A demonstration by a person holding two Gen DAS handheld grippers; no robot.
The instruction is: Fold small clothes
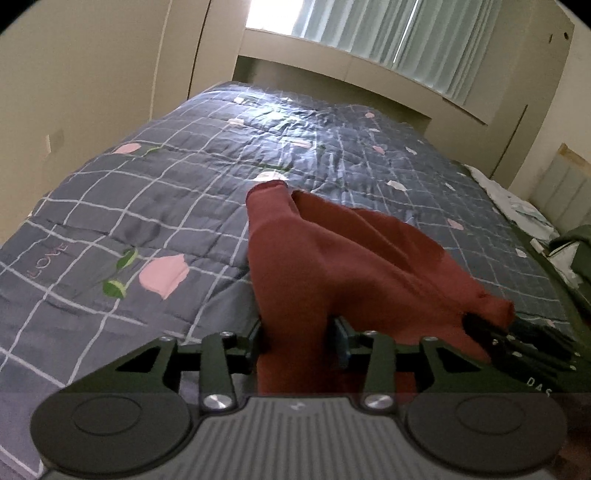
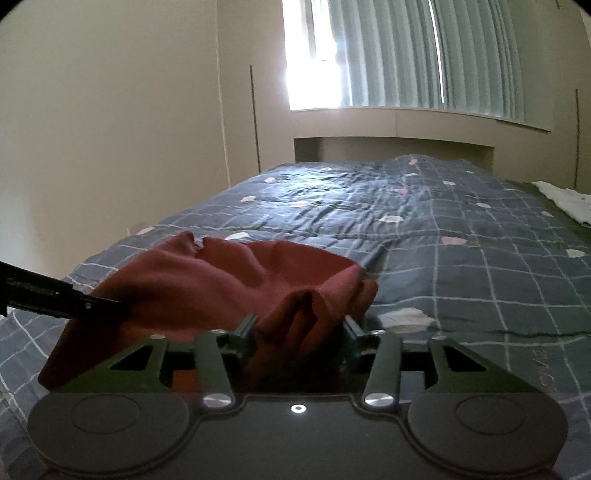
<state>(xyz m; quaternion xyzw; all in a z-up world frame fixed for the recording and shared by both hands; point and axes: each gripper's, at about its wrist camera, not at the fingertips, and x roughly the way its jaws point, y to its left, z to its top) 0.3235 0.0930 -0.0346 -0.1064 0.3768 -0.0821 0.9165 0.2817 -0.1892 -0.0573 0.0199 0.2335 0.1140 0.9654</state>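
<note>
Red garment (image 1: 332, 258), small, soft and limp, lifted above the quilt (image 1: 129, 206) and slung between 2 grippers. Light by the look of it, sure to sag and bunch wherever unsupported; best taken at hems or corners, well apart, so the cloth spreads flat. Long axis running away from the left wrist camera toward the window (image 1: 369, 33), a narrow tube-like end pointing that way. Left gripper (image 1: 295, 332) clenched on a thick fold at the near edge. Right gripper (image 2: 299, 325) likewise clamped on bunched cloth. White clothes (image 2: 565, 201) lying at the bed's far right.
</note>
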